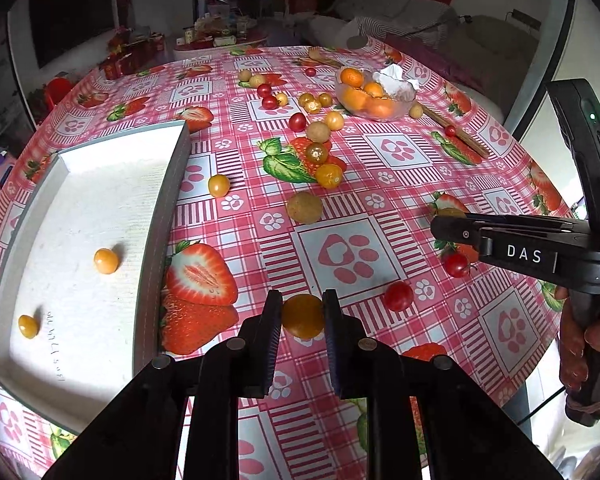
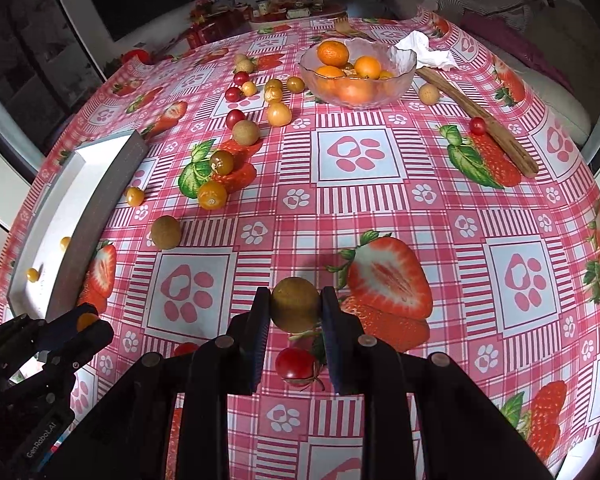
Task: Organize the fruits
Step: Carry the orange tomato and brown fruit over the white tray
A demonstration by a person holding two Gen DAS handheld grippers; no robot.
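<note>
We held a yellow-orange berry [image 1: 302, 316] pinched between the fingers of our left gripper [image 1: 302, 320], with the white tray [image 1: 164, 216] just to its left holding two berries [image 1: 106, 261]. Our right gripper [image 2: 295, 320] was clamped on a brown longan [image 2: 295, 309], a cherry tomato [image 2: 296, 364] lying beneath it on the tablecloth [image 2: 380, 216].

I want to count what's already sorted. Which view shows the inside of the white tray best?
The left wrist view: the white tray shows its whole floor, with two yellow-orange fruits inside. The right wrist view shows only a narrow strip at the left edge.
</note>
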